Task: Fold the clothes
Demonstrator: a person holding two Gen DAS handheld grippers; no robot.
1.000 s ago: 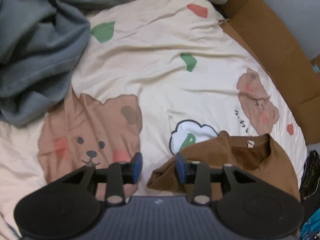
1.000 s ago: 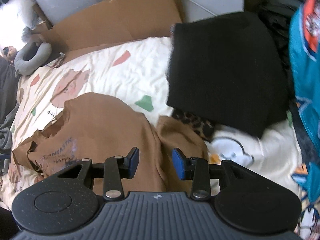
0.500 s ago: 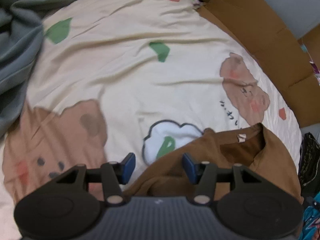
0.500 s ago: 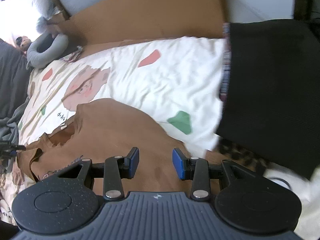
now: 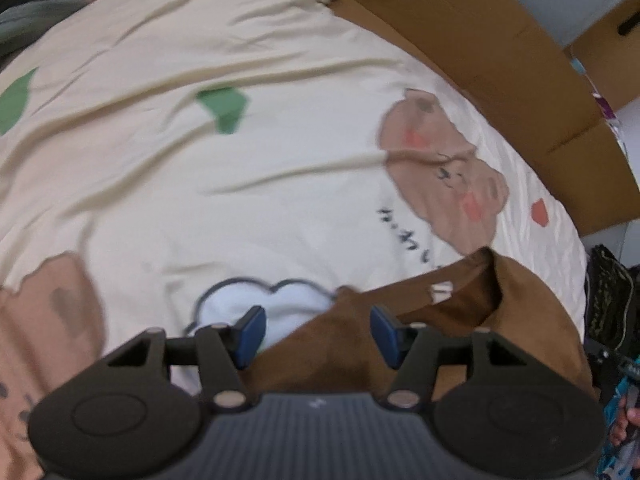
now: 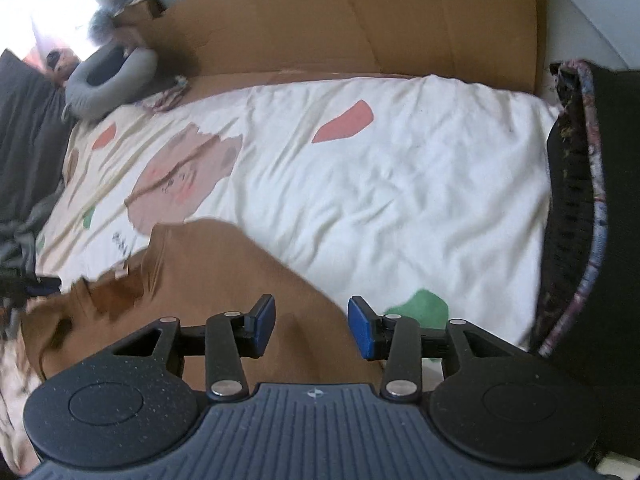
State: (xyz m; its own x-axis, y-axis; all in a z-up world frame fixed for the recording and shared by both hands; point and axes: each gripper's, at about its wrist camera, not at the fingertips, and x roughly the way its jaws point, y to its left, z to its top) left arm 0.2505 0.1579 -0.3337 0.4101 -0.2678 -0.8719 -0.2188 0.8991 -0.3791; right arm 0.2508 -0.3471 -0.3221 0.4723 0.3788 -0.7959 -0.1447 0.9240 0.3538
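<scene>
- Left wrist view: we look down on a cream bedspread [image 5: 248, 184] printed with bears, green patches and red patches; a brown T-shirt [image 5: 532, 320] lies at its near right edge, neck opening up and a white label showing inside the collar.
- The left gripper [image 5: 318, 334] hangs over the T-shirt's left edge — its jaws are opening, the blue pads stand clear of the cloth, and nothing is gripped between them.
- Beyond the T-shirt, flattened cardboard [image 5: 500, 52] runs along the far side of the bedspread; a dark garment [image 5: 608, 304] sits just right of the T-shirt.
- Right wrist view: we see the same T-shirt [image 6: 216, 264] from its other side, rumpled, with its collar towards the left.
- The right gripper [image 6: 312, 326] is poised above the T-shirt's right-hand edge — its jaws are opening, cloth lies beneath the gap, and the pads press on nothing.
- Right of the T-shirt a black knitted garment [image 6: 576, 216] rests on the bedspread [image 6: 392, 192]; far beyond the T-shirt, to the left, a grey neck pillow [image 6: 108, 80] lies against the cardboard [image 6: 360, 20].
</scene>
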